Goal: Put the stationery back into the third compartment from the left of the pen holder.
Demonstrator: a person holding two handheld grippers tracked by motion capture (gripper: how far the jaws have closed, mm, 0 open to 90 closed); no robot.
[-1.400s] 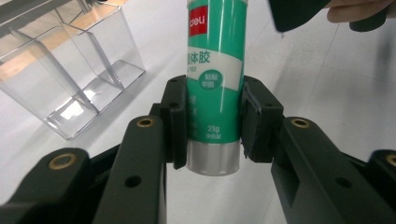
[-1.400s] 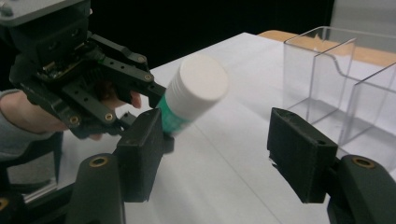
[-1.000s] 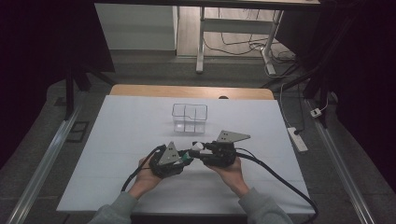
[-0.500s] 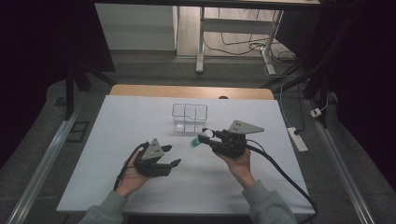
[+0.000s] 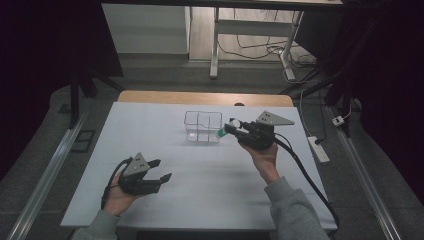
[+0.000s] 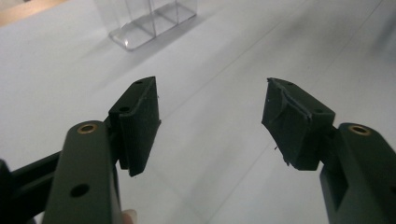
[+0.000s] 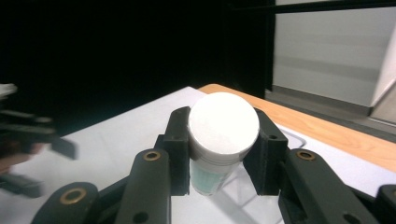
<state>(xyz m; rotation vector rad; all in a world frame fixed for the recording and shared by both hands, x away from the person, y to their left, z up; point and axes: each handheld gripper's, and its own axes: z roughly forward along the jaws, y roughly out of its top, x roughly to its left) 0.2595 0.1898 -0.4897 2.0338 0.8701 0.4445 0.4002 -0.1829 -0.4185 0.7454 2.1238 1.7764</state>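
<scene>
Hands parted: right gripper (image 5: 231,128) carried the tube (image 5: 225,131) up beside the clear box (image 5: 202,126), jaws clamped on it. Left gripper (image 5: 161,170) near-left, jaws just opened, nothing between.

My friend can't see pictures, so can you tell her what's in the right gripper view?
The right gripper holds a small tube with a round white cap between its two black jaws. Behind it are the white table and its wooden edge, against a dark room.
</scene>
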